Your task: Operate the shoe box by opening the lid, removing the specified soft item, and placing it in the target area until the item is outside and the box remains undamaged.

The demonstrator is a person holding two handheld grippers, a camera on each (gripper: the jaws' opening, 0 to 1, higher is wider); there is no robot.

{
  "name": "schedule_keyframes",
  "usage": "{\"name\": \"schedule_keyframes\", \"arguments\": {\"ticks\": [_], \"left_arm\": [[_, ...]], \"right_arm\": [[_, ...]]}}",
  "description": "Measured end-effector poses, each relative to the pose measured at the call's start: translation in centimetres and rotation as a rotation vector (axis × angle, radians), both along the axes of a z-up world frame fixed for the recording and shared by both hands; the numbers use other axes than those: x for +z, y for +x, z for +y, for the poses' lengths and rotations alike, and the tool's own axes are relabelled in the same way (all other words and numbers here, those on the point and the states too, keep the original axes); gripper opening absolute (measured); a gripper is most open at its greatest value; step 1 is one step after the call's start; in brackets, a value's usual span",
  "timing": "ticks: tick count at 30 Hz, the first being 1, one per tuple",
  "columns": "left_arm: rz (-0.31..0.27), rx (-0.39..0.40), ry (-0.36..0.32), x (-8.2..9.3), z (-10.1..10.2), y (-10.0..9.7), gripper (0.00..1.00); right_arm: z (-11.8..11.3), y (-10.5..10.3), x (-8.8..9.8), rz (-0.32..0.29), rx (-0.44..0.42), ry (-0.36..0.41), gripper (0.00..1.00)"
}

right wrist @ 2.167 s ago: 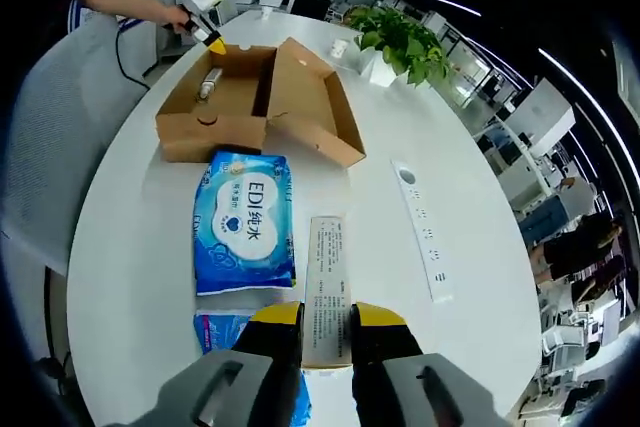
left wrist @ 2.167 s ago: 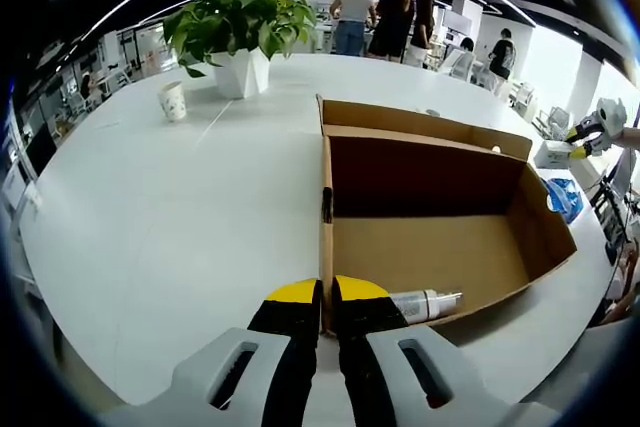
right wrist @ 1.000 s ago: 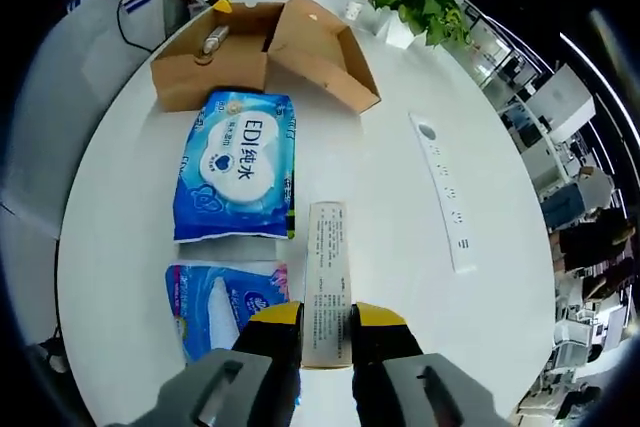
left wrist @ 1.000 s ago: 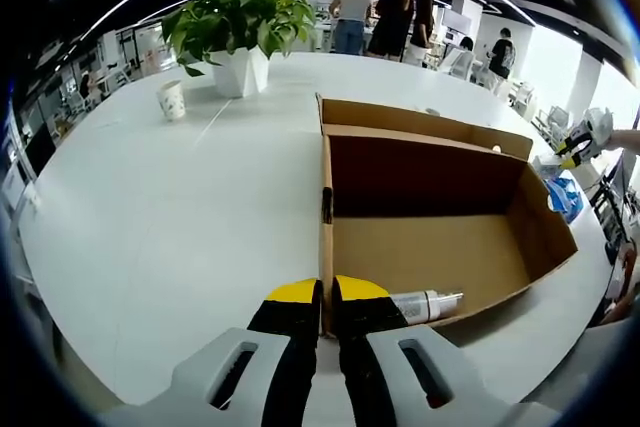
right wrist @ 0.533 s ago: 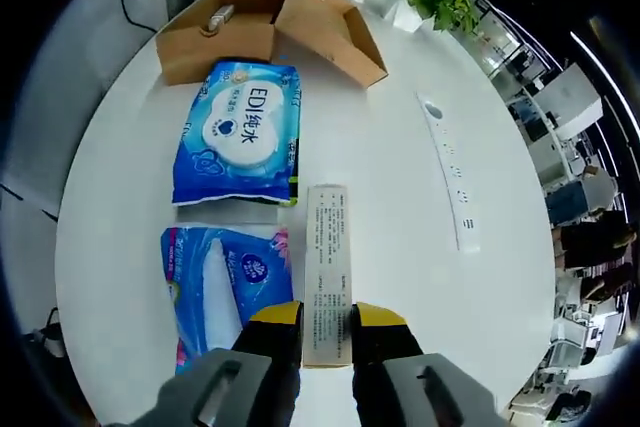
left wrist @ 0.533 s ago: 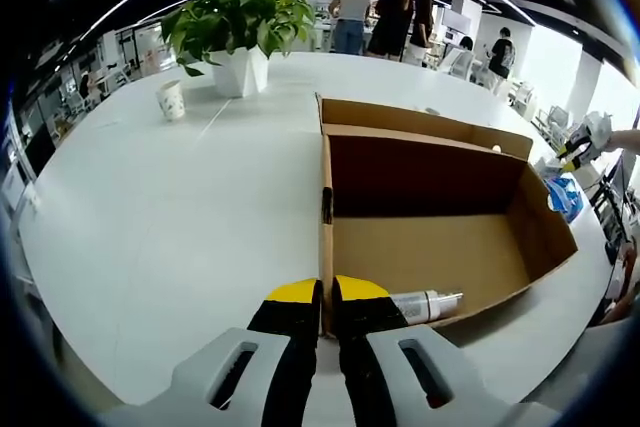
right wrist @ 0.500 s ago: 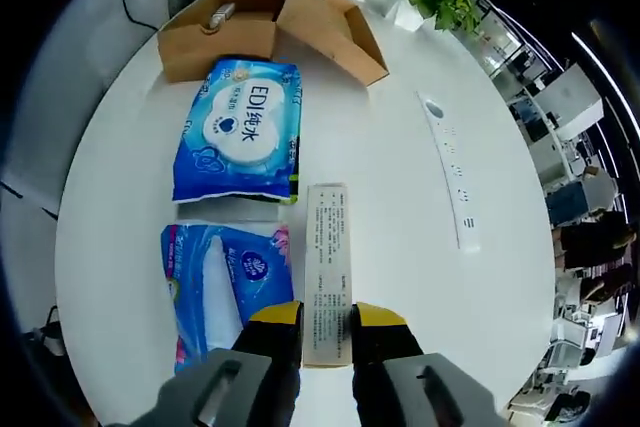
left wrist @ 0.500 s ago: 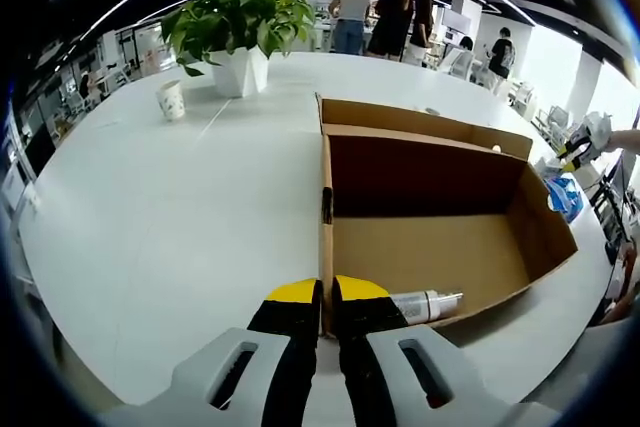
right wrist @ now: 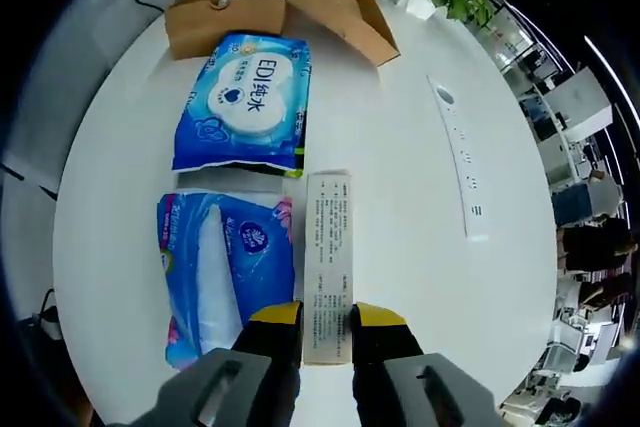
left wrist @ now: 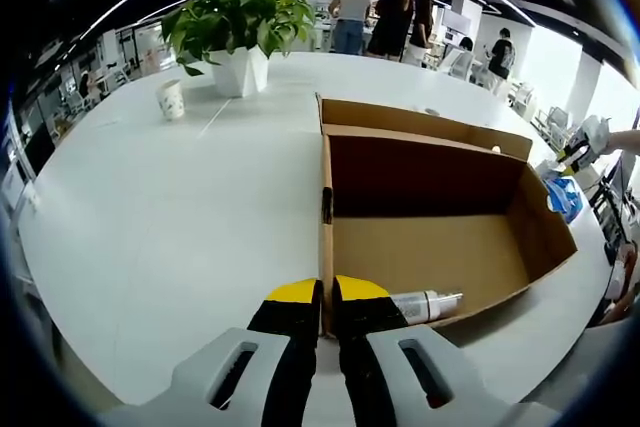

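The brown cardboard shoe box (left wrist: 430, 247) lies open on the white table, its lid (left wrist: 420, 119) folded back. My left gripper (left wrist: 326, 299) is shut on the box's near wall at the corner. A white bottle (left wrist: 425, 302) lies inside by that wall. In the right gripper view, my right gripper (right wrist: 327, 319) is shut on the near end of a long white printed pack (right wrist: 328, 257) that reaches away over the table. A blue wipes pack (right wrist: 245, 97) lies flat between it and the shoe box (right wrist: 225, 12). A second blue pack (right wrist: 222, 272) lies just left of the held pack.
A potted plant (left wrist: 240, 22) and a paper cup (left wrist: 172, 100) stand on the far left of the table. A white power strip (right wrist: 460, 172) lies to the right of the packs. Several people stand beyond the table's far edge (left wrist: 385, 22). The right gripper (left wrist: 585, 142) shows at the far right.
The right gripper view has drawn back from the box, still holding the white pack, so the second blue pack shows more fully. The left gripper and box have not moved.
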State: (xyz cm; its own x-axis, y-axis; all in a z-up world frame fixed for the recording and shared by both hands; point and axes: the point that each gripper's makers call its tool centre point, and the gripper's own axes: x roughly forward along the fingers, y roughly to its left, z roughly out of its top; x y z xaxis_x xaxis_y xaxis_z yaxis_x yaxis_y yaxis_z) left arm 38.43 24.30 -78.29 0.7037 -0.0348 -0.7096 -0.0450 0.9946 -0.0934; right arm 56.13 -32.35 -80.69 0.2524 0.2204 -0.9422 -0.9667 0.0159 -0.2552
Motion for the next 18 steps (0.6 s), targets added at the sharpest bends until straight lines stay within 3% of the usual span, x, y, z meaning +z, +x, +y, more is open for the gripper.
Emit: {"name": "schedule_keyframes", "arguments": {"ticks": [18], "left_arm": [[0.0,-0.003,-0.005,-0.11,-0.02,0.16,0.03]], "right_arm": [[0.01,-0.22,-0.34,0.015,-0.004,-0.012,0.15]]}}
